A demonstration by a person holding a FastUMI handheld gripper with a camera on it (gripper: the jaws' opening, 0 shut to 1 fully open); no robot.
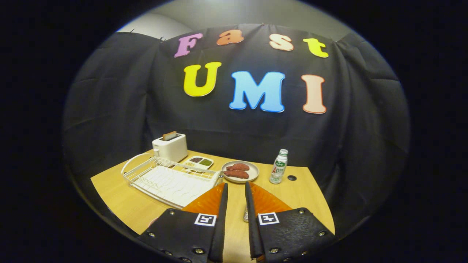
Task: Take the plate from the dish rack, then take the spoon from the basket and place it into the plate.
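Note:
My gripper (236, 184) is held above the near part of the wooden table (120, 204), its fingers a narrow gap apart with bare tabletop showing between them. The white wire dish rack (168, 180) lies just ahead and left of the left fingertip, and I see no plate standing in it. A small silvery piece (245, 216) shows low down against the inner side of the right finger; I cannot tell what it is. A pinkish edge (153, 221) peeks out beside the base of the left finger, mostly hidden.
Beyond the fingertips sits a pale plate with reddish food (240, 171). To its right are a small white bottle (278, 167) and a dark hole in the table (291, 178). A white toaster (170, 147) and a small divided dish (199, 162) stand behind the rack.

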